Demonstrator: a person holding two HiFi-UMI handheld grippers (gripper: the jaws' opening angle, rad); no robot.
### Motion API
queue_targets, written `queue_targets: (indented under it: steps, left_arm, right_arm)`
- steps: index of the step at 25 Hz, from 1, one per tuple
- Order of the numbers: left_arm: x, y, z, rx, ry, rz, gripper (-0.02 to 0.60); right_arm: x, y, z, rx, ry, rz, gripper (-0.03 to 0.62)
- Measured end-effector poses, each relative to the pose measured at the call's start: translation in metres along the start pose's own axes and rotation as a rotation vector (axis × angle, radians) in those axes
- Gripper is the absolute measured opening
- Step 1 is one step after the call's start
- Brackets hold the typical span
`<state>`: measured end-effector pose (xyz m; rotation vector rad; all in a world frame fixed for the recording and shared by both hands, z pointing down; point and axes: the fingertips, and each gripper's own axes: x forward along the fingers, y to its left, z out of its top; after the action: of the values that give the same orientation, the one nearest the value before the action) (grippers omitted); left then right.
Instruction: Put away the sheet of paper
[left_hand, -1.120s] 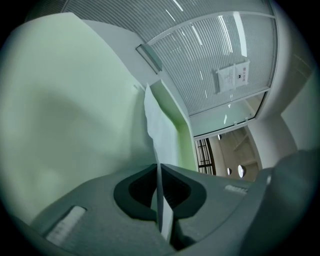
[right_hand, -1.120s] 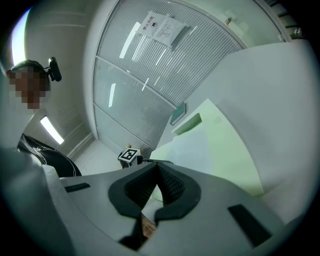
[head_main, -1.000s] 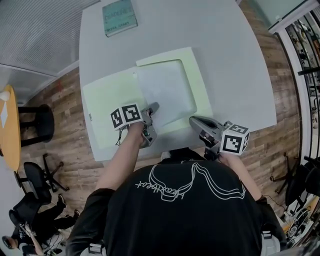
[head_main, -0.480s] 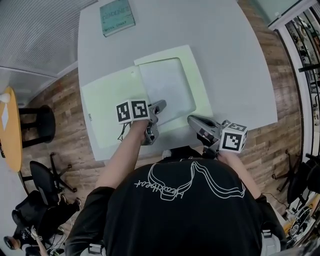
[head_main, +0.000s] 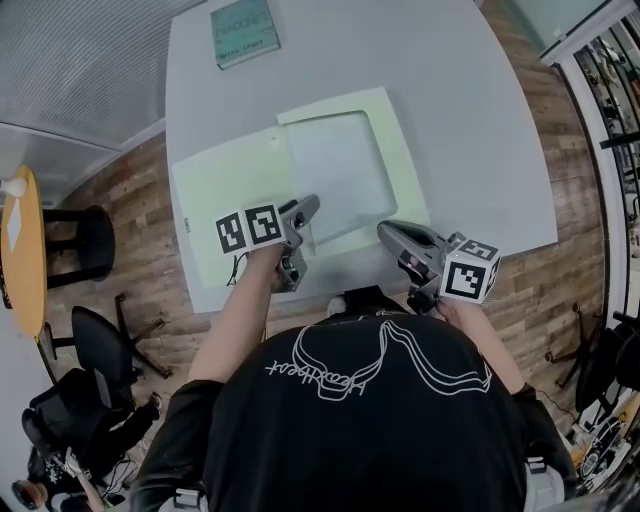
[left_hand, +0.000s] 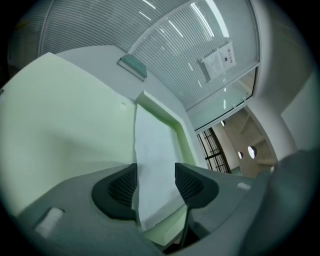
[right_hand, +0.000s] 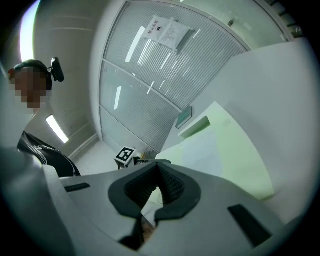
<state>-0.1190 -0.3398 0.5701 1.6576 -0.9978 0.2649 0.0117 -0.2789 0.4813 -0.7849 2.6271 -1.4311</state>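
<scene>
A white sheet of paper (head_main: 340, 175) lies on the right half of an open pale green folder (head_main: 225, 190) on the white table (head_main: 470, 120). My left gripper (head_main: 305, 208) is at the sheet's near left corner. In the left gripper view the sheet (left_hand: 152, 165) runs between the two pads, and the jaws are opening, with a gap on the right side of the paper. My right gripper (head_main: 390, 232) hovers by the folder's near right corner, shut with nothing in it. Its closed pads (right_hand: 167, 185) fill the bottom of the right gripper view.
A teal book (head_main: 245, 32) lies at the table's far edge. The folder's near edge sits close to the table's front edge, right in front of the person. On the wooden floor to the left stand an orange round table (head_main: 20, 240) and black chairs (head_main: 85, 345).
The left gripper shifted a little right along the sheet's near corner, then back left. The paper stays flat on the folder. The right gripper has hardly moved.
</scene>
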Motion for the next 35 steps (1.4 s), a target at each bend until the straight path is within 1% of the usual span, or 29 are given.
queue_targets:
  steps: [2, 4, 7, 11, 14, 15, 16, 19, 21, 25, 28, 30, 35]
  left_arm:
    - [-0.018, -0.008, 0.008, 0.006, -0.072, -0.029, 0.229]
    - [-0.036, -0.019, 0.012, 0.044, -0.123, -0.057, 0.228]
    - [-0.062, -0.043, 0.012, 0.153, -0.168, -0.107, 0.225]
    - [-0.095, -0.082, 0.0, 0.339, -0.2, -0.2, 0.21]
    - [-0.12, -0.113, -0.016, 0.463, -0.218, -0.267, 0.16]
    - [-0.128, -0.122, -0.021, 0.498, -0.225, -0.283, 0.133]
    - [-0.136, -0.13, -0.024, 0.531, -0.233, -0.294, 0.109]
    - [-0.157, -0.144, -0.032, 0.611, -0.252, -0.31, 0.075]
    - [-0.169, -0.15, -0.039, 0.645, -0.256, -0.328, 0.055]
    - [-0.184, -0.161, -0.053, 0.676, -0.273, -0.352, 0.025]
    - [-0.19, -0.167, -0.064, 0.702, -0.289, -0.347, 0.014]
    - [-0.192, -0.169, -0.071, 0.702, -0.294, -0.346, 0.012]
    - [-0.198, -0.17, -0.083, 0.69, -0.3, -0.355, 0.012]
  right_arm:
    - [0.0, 0.006, 0.005, -0.048, 0.0, -0.008, 0.009]
    - [0.0, 0.014, 0.01, -0.071, -0.012, -0.007, 0.009]
    - [-0.001, 0.027, 0.018, -0.094, -0.041, 0.006, 0.009]
    - [-0.006, 0.05, 0.022, -0.171, -0.059, 0.02, 0.009]
    - [-0.012, 0.073, 0.02, -0.257, -0.062, 0.031, 0.009]
    - [-0.014, 0.08, 0.019, -0.283, -0.064, 0.034, 0.009]
    - [-0.016, 0.088, 0.018, -0.305, -0.066, 0.039, 0.009]
    - [-0.017, 0.107, 0.014, -0.346, -0.073, 0.058, 0.009]
    - [-0.017, 0.118, 0.009, -0.366, -0.076, 0.068, 0.009]
    - [-0.027, 0.138, 0.0, -0.408, -0.079, 0.084, 0.009]
    - [-0.038, 0.147, -0.008, -0.483, -0.07, 0.059, 0.009]
    - [-0.043, 0.151, -0.013, -0.505, -0.073, 0.046, 0.009]
    - [-0.048, 0.158, -0.022, -0.505, -0.084, 0.053, 0.009]
